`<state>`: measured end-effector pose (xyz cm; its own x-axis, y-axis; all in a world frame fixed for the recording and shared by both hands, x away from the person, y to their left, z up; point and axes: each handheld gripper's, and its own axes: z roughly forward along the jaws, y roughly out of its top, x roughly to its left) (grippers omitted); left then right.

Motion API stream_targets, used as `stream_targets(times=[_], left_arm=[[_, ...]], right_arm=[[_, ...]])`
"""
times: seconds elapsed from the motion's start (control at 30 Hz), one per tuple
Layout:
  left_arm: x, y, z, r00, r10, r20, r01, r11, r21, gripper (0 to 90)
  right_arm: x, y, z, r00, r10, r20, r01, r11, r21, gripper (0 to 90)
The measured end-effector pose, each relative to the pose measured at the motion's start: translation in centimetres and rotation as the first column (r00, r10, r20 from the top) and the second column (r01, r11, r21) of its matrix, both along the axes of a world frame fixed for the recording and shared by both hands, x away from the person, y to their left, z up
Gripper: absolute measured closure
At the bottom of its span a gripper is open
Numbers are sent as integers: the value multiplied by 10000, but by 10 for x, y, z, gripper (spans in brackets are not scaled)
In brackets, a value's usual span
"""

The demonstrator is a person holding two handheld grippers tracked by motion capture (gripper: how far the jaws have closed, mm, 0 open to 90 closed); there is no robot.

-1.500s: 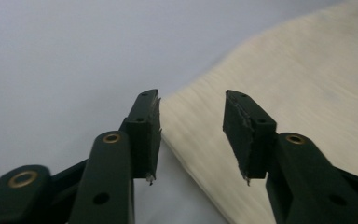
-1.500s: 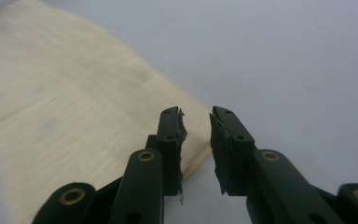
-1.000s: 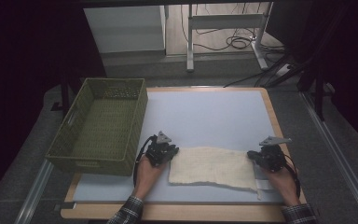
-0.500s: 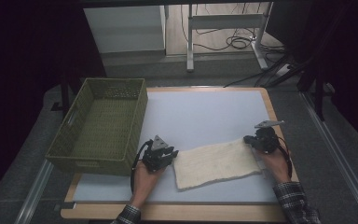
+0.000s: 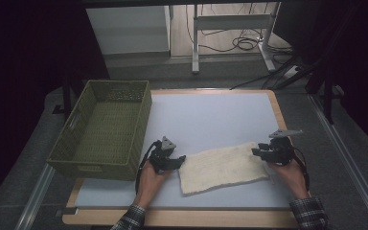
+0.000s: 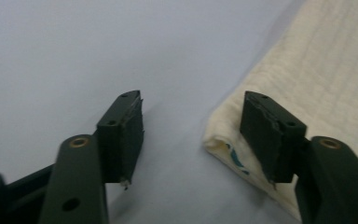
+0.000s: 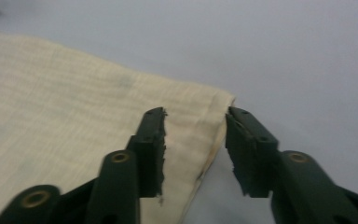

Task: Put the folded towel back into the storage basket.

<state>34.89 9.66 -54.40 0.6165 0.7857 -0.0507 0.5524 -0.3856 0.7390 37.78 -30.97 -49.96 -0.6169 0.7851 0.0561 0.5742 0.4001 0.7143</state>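
Cloth (image 5: 223, 167), cream and folded flat, is the landmark here, lying on the pale table (image 5: 211, 115) toward the person's side, tilted a little; left of it and well apart stands the green woven basket (image 5: 106, 128) at the table's left edge; just off the cloth's left end hovers the left gripper (image 5: 178, 159), its jaws having just been opening, now parted and gripping nothing, one pad over bare table and the other beside the folded corner; at the cloth's right end sits the right gripper (image 5: 258, 152), its jaws likewise just opened, straddling the hem without pressing it, so the cloth looks let go at both ends; judging by its weave and limp layered edge, the cloth will be light, soft and floppy, not slippery, not fragile; best taken by pinching a corner or the thick folded hem through all layers, one gripper per end, lest it sag or unfold; count: one cloth, one basket, two grippers, one table
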Motion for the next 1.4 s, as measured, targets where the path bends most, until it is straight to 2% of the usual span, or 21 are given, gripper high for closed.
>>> stream_targets(times=[0.07, 0.1, 0.17, 0.23, 0.33, 0.47, 0.53, 0.57, 0.63, 0.73, 0.8, 0.9, 1.03, 1.17, 1.27, 1.33, 1.4], left_arm=[[1, 0, 0, 9999, 104, -33, -103, 9999, 93, 338], [3, 1, 0, 9998, 145, -159, -145, 9999, 3, 302], [4, 2, 0, 9998, 70, -184, -69, 10000, 20, 294], [4, 2, -1, 9998, 76, -159, -76, 10000, -33, 293], [4, 2, -1, 9998, 80, -154, -81, 9999, -64, 292], [3, 3, -2, 9999, 78, -120, -79, 9999, -76, 293], [4, 3, -2, 9999, 78, -132, -79, 9999, -86, 293], [4, 3, -2, 9999, 84, -136, -85, 9999, -94, 293], [4, 3, -2, 9999, 77, -126, -78, 9999, -84, 293], [4, 3, -2, 9999, 80, -126, -81, 9999, -84, 293], [4, 3, -2, 9999, 76, -128, -77, 9999, -82, 293], [4, 3, -2, 9999, 78, -132, -79, 9999, -85, 293], [4, 3, -2, 9998, 97, -155, -99, 9999, -109, 293], [4, 3, -2, 9999, 84, -146, -85, 9999, -102, 293], [4, 3, -2, 9999, 66, -149, -68, 9999, -87, 293], [4, 3, -2, 9998, 102, -154, -104, 9999, -124, 293], [4, 3, -2, 9998, 109, -150, -110, 9999, -125, 293]], right_arm=[[-7, 4, 0, 10000, -1, 67, 2, 9997, -248, 487], [-9, 5, 0, 10000, 59, 76, -57, 9996, -269, 485], [-16, 10, 0, 9998, 179, 44, -177, 9992, -363, 479], [-24, 15, 1, 9994, 298, 197, -287, 9981, -552, 470], [-33, 22, 1, 9981, 612, -43, -613, 9978, -254, 450], [-40, 33, 0, 9918, 1175, -505, -1186, 9927, -201, 416], [-44, 39, -2, 9888, 1366, -601, -1377, 9904, -149, 401], [-49, 47, -3, 9856, 1575, -610, -1588, 9872, -159, 406], [-51, 51, -3, 9839, 1683, -596, -1691, 9855, -95, 409], [-60, 67, -4, 9789, 2018, -308, -2022, 9793, -88, 489], [-66, 79, -4, 9702, 2404, -295, -2402, 9707, 104, 537], [-74, 96, -7, 9607, 2767, -224, -2766, 9610, 63, 543], [-83, 121, -10, 9422, 3343, -242, -3338, 9424, 215, 559], [-90, 148, -12, 9138, 4050, -309, -4034, 9138, 469, 594], [-96, 169, -12, 8889, 4565, -379, -4540, 8890, 592, 636], [-98, 180, -13, 8784, 4760, -437, -4728, 8786, 667, 640], [-100, 191, -14, 8629, 5029, -492, -4990, 8634, 742, 640]])
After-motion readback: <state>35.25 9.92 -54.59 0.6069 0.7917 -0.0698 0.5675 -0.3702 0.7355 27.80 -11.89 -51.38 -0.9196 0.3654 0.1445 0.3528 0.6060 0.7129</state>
